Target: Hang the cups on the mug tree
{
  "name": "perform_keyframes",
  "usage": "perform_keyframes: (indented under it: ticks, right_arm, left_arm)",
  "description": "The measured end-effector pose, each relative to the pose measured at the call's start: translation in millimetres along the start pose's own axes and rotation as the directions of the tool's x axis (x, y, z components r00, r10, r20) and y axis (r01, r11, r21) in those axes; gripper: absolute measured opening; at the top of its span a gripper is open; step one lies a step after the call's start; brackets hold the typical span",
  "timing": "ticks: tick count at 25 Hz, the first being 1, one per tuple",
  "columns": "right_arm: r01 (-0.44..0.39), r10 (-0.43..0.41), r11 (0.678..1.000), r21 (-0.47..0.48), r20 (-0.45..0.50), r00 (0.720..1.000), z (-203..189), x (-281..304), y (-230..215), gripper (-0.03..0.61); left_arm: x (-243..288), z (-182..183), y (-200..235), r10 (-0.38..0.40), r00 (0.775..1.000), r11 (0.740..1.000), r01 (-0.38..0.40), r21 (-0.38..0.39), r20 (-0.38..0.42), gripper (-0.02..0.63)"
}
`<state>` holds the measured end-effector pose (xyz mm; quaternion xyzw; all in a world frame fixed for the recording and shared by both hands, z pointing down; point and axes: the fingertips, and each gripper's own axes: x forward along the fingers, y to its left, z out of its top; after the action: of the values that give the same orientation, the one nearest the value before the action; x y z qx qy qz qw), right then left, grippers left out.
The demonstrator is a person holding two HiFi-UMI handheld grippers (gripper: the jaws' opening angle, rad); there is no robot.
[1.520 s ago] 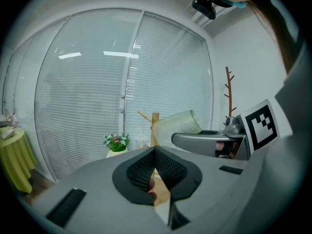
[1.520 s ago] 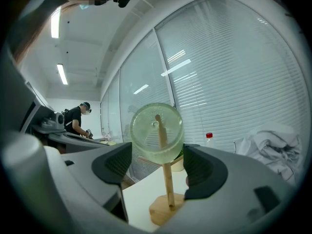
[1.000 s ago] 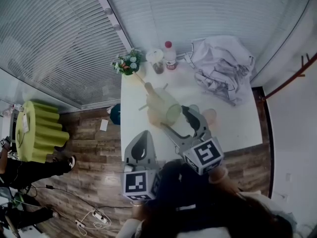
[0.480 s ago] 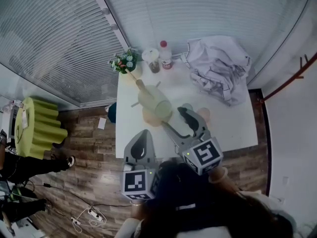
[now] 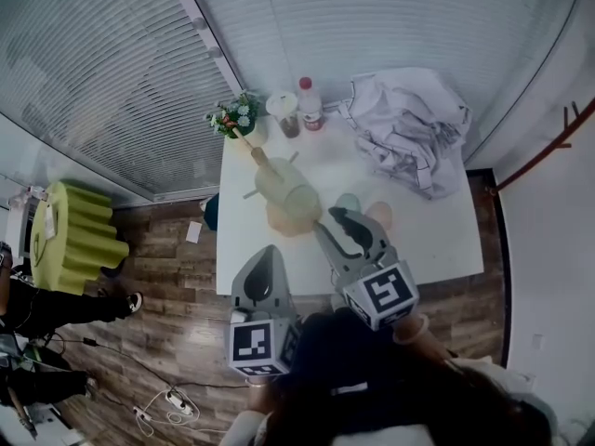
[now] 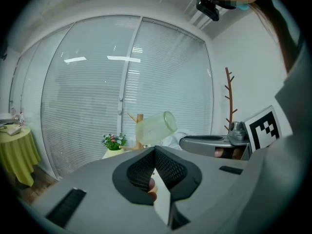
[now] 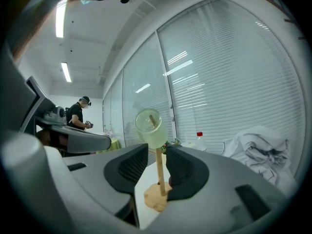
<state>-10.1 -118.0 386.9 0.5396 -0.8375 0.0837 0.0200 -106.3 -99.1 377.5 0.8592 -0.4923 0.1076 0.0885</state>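
- Mug tree (image 5: pixel 261 159) — on the white table (image 5: pixel 437 240), at 10 o'clock of the right gripper (image 5: pixel 342 221), with the hung cup (image 5: pixel 288 193) on it.
- Loose green cup (image 5: pixel 350 202) and loose pink cup (image 5: pixel 381 214): at 12 to 1 o'clock of that gripper, in the head view only.
- Right gripper view: jaws partly spread and just closing, pinching nothing — the tree's post shows beyond the gap.
- Left gripper (image 5: pixel 265 256): its own view shows the pads pressed together.

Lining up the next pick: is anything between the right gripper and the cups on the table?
Nothing visible. The pale green cup sits just past the right gripper, with the peach cup beside it. The gripper's jaws have just been closing; no cup shows between them.
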Motion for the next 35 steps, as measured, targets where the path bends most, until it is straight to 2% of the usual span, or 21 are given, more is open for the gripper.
perform_keyframes:
  ticks: [2, 4, 8, 18, 25, 26, 30, 35]
  right_arm:
    - [0.009, -0.009, 1.0, 0.001, 0.001, 1.0, 0, -1, -1, 0.097]
    - [0.018, -0.018, 1.0, 0.0, 0.003, 1.0, 1, -2, 0, 0.095]
    - [0.057, -0.057, 0.998, 0.008, 0.022, 0.998, 1, -3, 4, 0.023]
    - [0.069, -0.069, 0.997, -0.03, 0.0, 0.998, -2, -16, 34, 0.023]
    - [0.084, -0.085, 0.994, -0.068, -0.015, 0.996, -4, -35, 47, 0.023]
    - [0.087, -0.089, 0.994, -0.072, -0.015, 0.996, -4, -37, 49, -0.003]
    - [0.087, -0.089, 0.992, -0.091, -0.019, 0.996, -7, -48, 55, -0.003]
    - [0.079, -0.08, 0.992, -0.101, -0.007, 0.997, -8, -61, 64, -0.003]
  left_arm:
    - [-1, 1, 0, -0.004, 1.0, 1.0, 0.004, -0.003, 0.003, 0.002]
    - [-4, -1, 2, -0.006, 1.0, 1.0, 0.006, -0.001, 0.01, 0.002]
    - [-11, -4, 8, -0.013, 1.0, 1.0, 0.013, 0.004, 0.016, 0.002]
    - [-40, -7, 17, -0.018, 0.999, 1.0, 0.018, 0.0, 0.038, 0.002]
    - [-57, -8, 7, -0.039, 0.997, 0.999, 0.04, -0.015, 0.067, 0.002]
    - [-60, -8, 6, -0.04, 0.997, 0.999, 0.042, -0.022, 0.072, 0.002]
    - [-71, -12, 2, -0.046, 0.995, 0.998, 0.05, -0.047, 0.089, 0.002]
    - [-83, -19, -6, -0.044, 0.995, 0.998, 0.047, -0.034, 0.084, 0.002]
